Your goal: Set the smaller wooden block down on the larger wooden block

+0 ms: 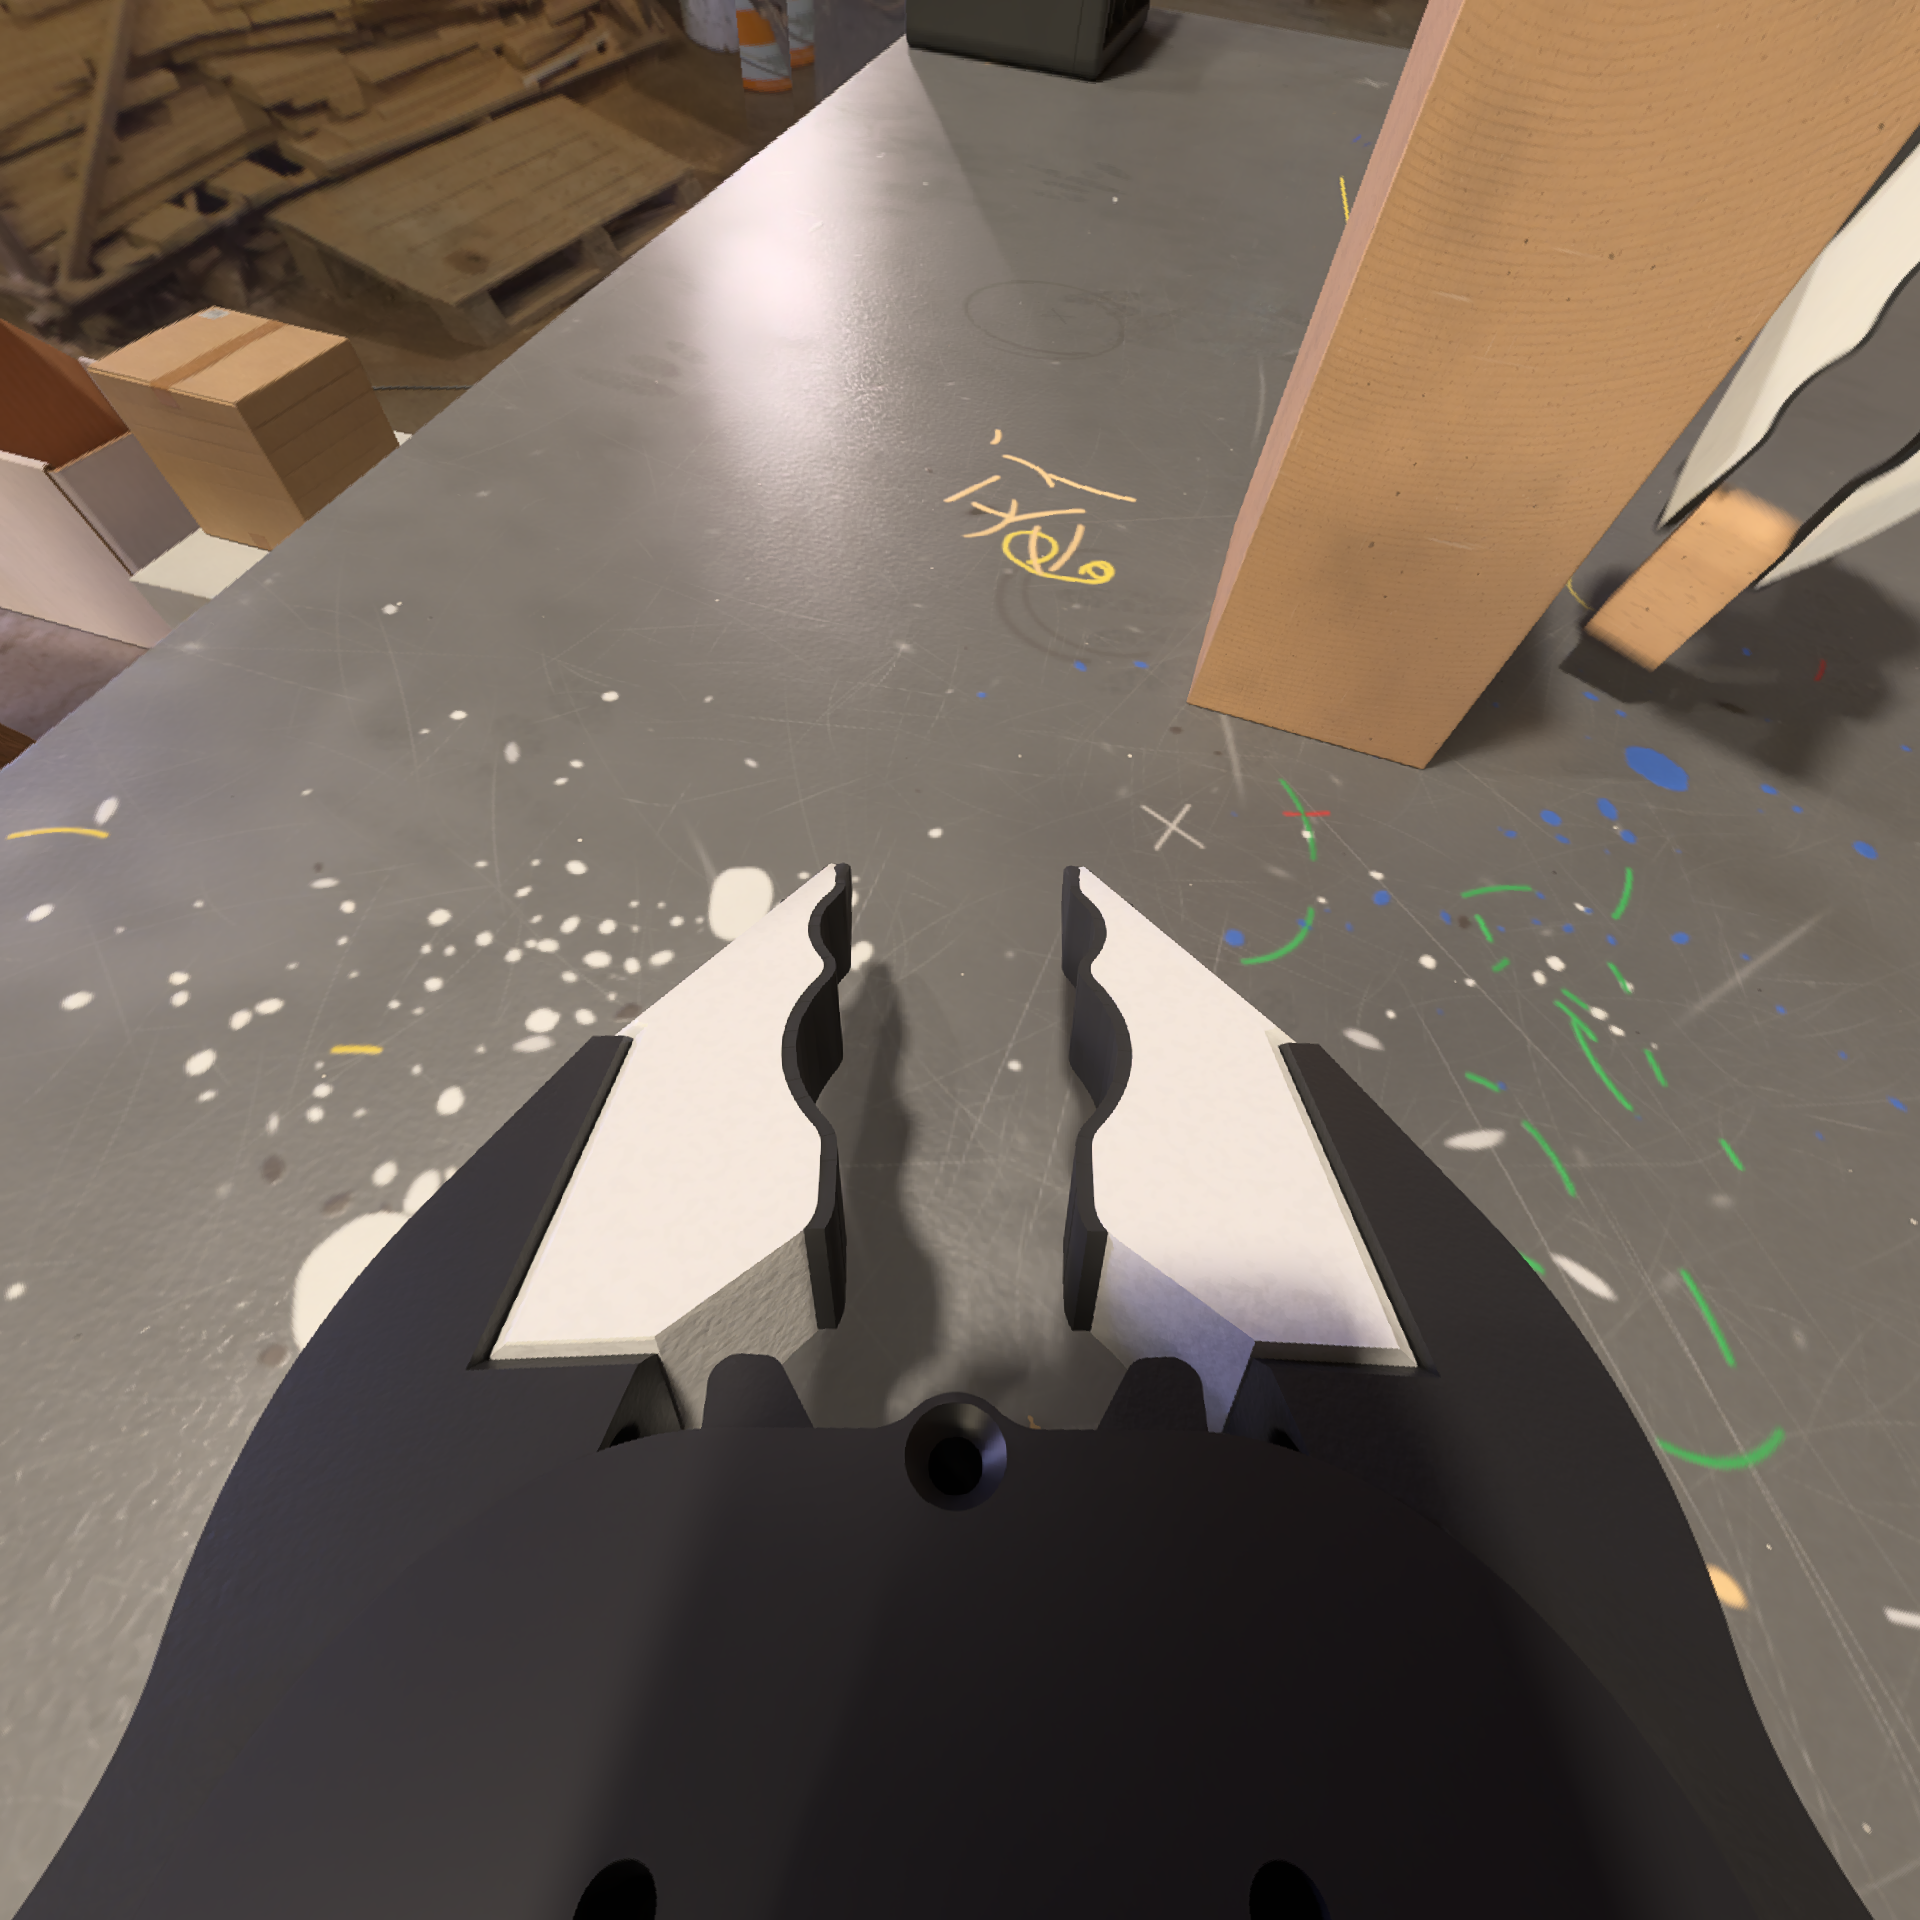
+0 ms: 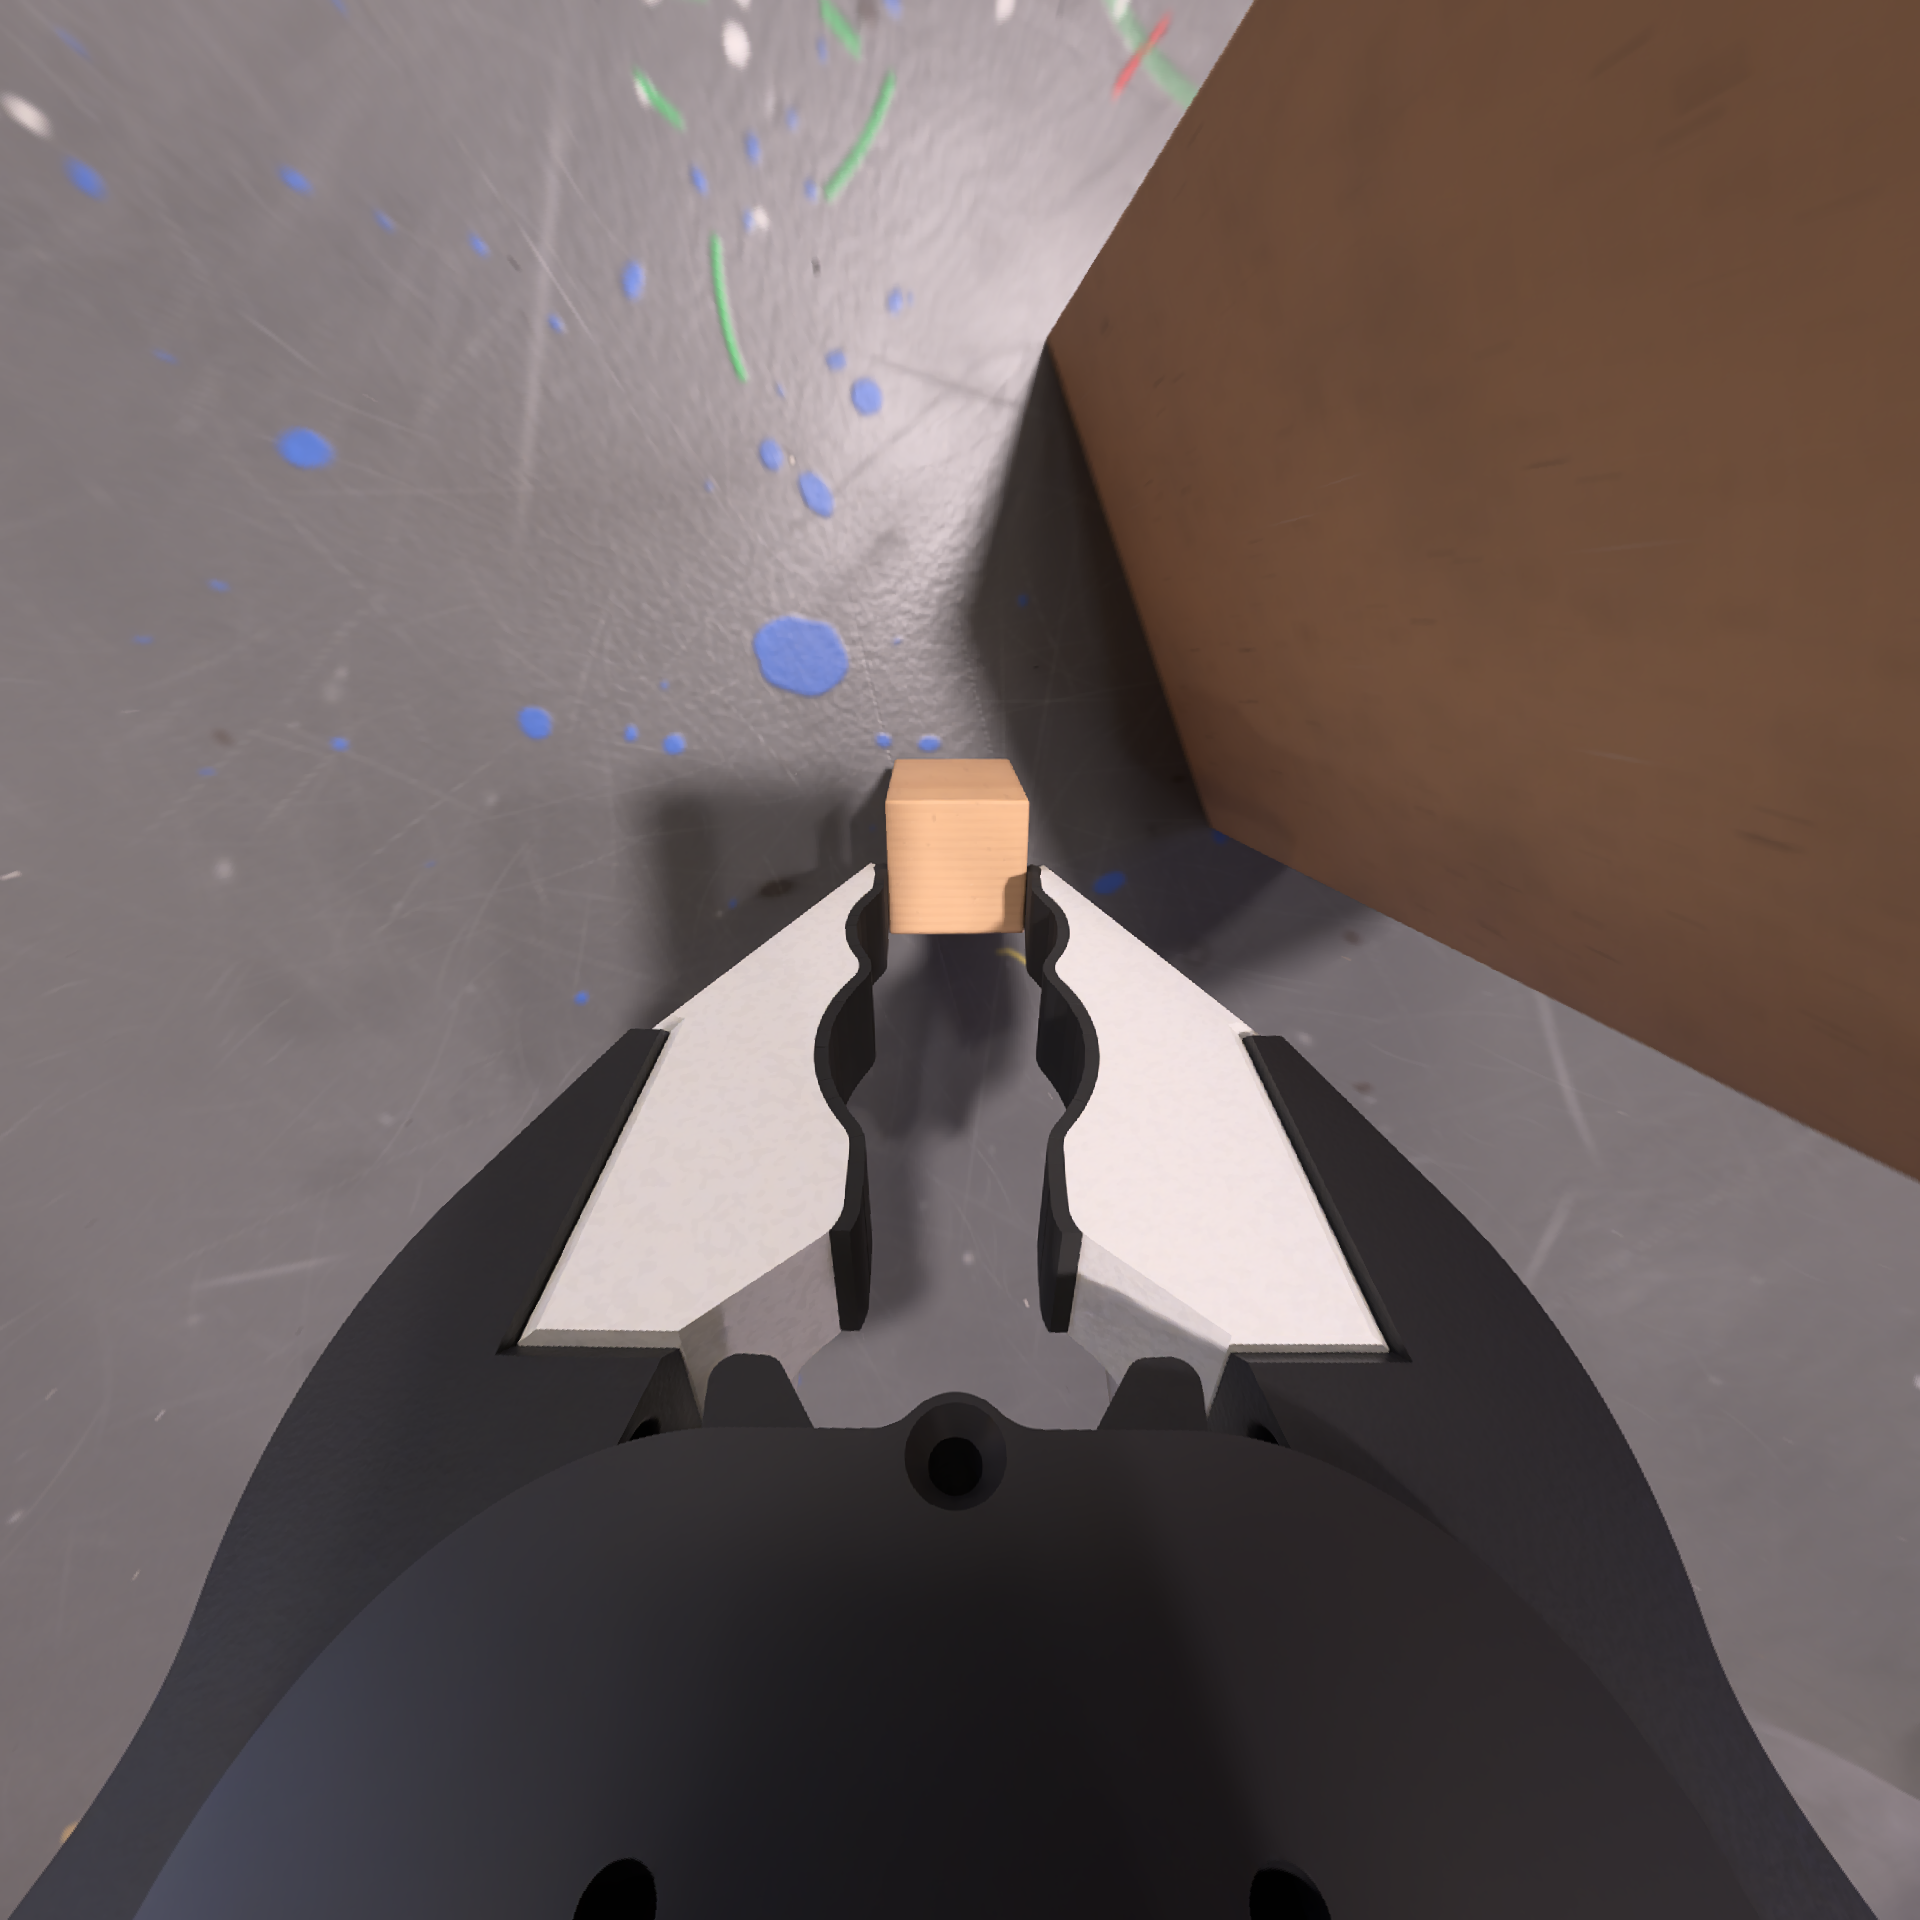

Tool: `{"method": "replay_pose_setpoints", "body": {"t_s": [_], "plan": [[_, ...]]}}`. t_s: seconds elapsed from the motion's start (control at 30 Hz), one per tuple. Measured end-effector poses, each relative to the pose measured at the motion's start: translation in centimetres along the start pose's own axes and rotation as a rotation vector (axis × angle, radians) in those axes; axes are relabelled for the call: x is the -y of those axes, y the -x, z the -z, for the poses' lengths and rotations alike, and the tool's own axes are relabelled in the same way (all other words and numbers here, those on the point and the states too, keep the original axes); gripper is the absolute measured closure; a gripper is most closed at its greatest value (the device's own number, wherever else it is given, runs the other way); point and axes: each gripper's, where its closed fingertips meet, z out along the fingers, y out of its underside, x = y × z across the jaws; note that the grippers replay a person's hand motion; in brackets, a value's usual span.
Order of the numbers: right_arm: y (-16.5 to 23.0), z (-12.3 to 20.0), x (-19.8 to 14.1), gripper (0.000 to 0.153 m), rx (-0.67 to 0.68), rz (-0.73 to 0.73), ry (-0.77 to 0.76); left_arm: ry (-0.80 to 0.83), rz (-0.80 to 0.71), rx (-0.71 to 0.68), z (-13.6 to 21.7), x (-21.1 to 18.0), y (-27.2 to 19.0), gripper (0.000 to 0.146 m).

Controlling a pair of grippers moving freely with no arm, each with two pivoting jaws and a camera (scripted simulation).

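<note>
Right gripper (image 2: 954,904) has the smaller wooden block (image 2: 956,847) pinched at the very fingertips, jaws narrowed onto its sides. The left wrist view shows the same: the block (image 1: 1688,582) hangs between the other gripper's white fingers (image 1: 1808,416), apparently just clear of the grey paint-spattered table (image 1: 727,520), shadow right under it.

The larger wooden block (image 1: 1538,343) stands tall on the table just beside it, filling the right of the right wrist view (image 2: 1538,582). Its top face isn't in either view.

Left gripper (image 1: 956,925) is empty, jaws moderately apart, hovering over the table away from both blocks. Idle.

Step as I read it: grasp done, lift/transport starting. Next move needs a big vertical climb to clear the tall block's top, then a lateral shift over it, then a gentle lowering. Risk: the tip-only grip is shallow, so the block may rotate or slip if it clips the tall block's side.
</note>
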Motion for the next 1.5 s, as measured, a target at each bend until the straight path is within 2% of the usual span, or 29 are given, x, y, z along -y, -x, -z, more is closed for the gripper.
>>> {"method": "replay_pose_setpoints", "body": {"t_s": [0.07, 0.2, 0.27, 0.33, 0.4, 0.57, 0.87, 1.5], "plan": [[-0.5, 3.3, 0.8, 0.127, -0.018, 0.014, -0.044, 0.000, 0.000, 0.000, 0.0, 0.0, 0.0, 0.106], [-2.4, 13.5, 4.7, 0.127, -0.089, 0.124, -0.212, 0.004, -0.004, -0.004, -0.2, 0.0, -0.1, 0.106], [-3.7, 17.8, 6.5, 0.127, -0.124, 0.205, -0.245, 0.010, -0.009, -0.005, -0.2, -0.1, -0.2, 0.106], [-5.2, 20.5, 7.9, 0.127, -0.138, 0.279, -0.222, 0.009, -0.011, -0.005, -0.2, -0.1, -0.2, 0.106], [-6.6, 21.7, 8.9, 0.127, -0.116, 0.330, -0.186, 0.006, -0.010, -0.006, -0.2, 0.0, -0.2, 0.106], [-8.9, 21.0, 10.1, 0.127, -0.022, 0.380, -0.063, 0.007, -0.014, -0.006, -0.1, -0.1, -0.2, 0.106], [-10.1, 18.6, 10.2, 0.127, 0.089, 0.404, -0.006, 0.015, -0.018, -0.008, -0.2, -0.2, -0.2, 0.106], [-10.4, 17.6, 9.9, 0.127, 0.130, 0.436, 0.018, 0.021, -0.023, -0.006, -0.2, -0.3, -0.2, 0.106]]}}
